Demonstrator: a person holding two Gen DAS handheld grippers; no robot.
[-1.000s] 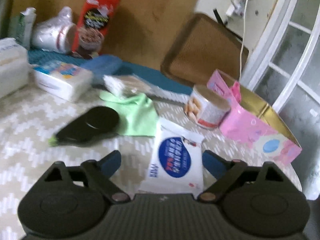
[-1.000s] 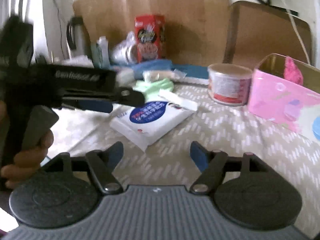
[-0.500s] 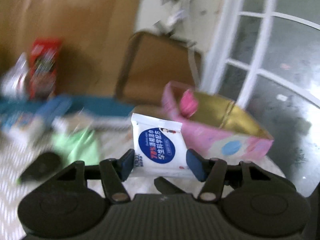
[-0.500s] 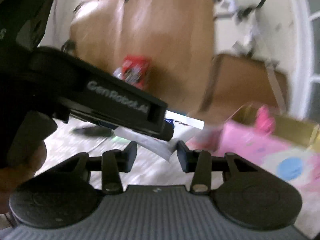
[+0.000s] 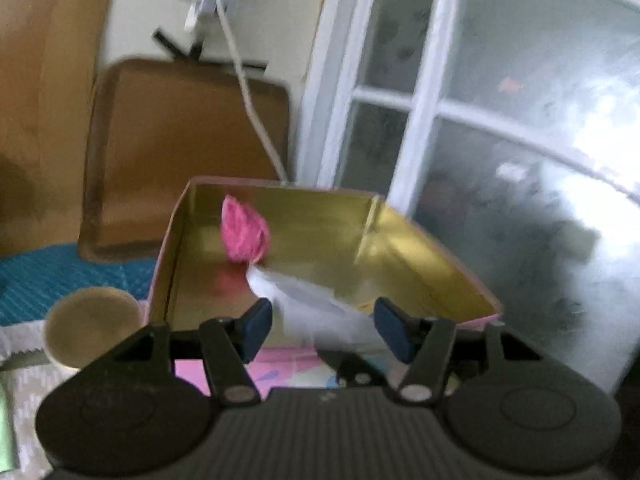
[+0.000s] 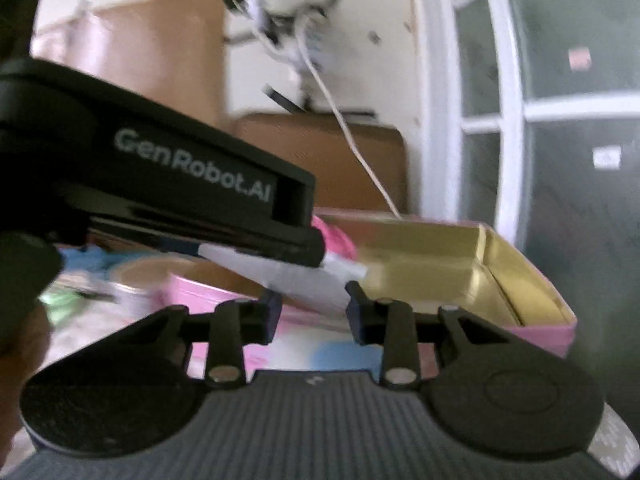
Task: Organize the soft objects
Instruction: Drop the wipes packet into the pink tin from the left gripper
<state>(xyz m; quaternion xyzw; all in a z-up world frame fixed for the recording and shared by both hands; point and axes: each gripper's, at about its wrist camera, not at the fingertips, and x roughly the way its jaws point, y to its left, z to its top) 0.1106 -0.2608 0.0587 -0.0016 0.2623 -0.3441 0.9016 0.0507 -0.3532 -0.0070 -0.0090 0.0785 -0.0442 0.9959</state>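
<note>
Daylight glares through the window [image 5: 520, 128]; both fisheye views motion-blurred.

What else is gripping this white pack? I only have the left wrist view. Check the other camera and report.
Observer: The right gripper is shut on the white pack too. Its jaws have just been closing, with the pack between them.
Operator: Say where on the pack.
Observer: At the end nearest its camera. The left gripper, whose jaws have also just been closing on the pack, clamps the far end.
Operator: Report the height over the box.
Observer: The pack looks to be above the near wall of the pink box, not down inside, though the view is blurred.
</note>
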